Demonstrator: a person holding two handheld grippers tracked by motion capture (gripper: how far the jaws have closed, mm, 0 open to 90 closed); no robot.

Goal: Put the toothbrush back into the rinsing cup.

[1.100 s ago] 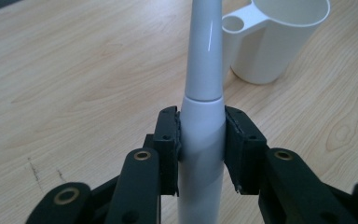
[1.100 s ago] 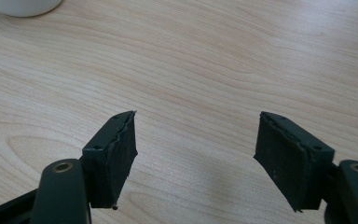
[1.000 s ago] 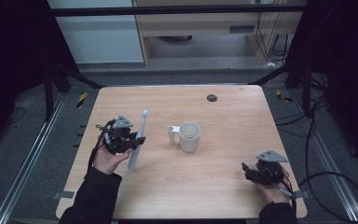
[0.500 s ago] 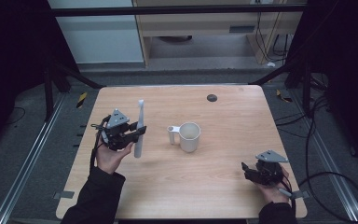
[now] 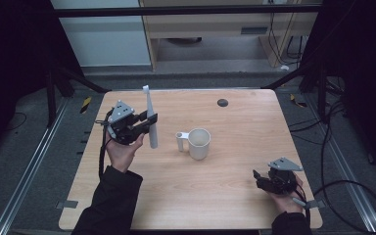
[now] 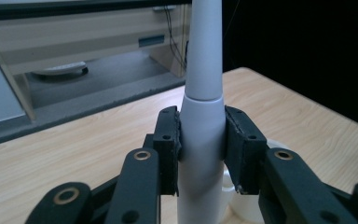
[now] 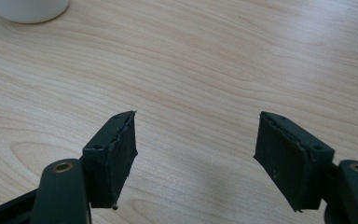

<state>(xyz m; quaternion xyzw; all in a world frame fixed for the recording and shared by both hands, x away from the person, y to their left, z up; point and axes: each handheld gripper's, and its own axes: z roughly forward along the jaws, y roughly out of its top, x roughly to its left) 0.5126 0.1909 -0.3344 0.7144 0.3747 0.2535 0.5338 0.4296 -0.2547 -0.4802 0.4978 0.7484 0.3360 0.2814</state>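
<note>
left hand raised at the table's 9 o'clock, left gripper fingers clamped on a white plastic electric toothbrush, near upright, head toward 12 o'clock. right gripper fingers apart, empty.

White mug near the centre of a wooden table, small dark disc towards the far edge.

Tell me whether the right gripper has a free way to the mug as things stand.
Probably yes. The right gripper is open and holds nothing, and only bare table lies between it and the mug. The left gripper, clamped on the toothbrush, is off to the mug's other side.
</note>
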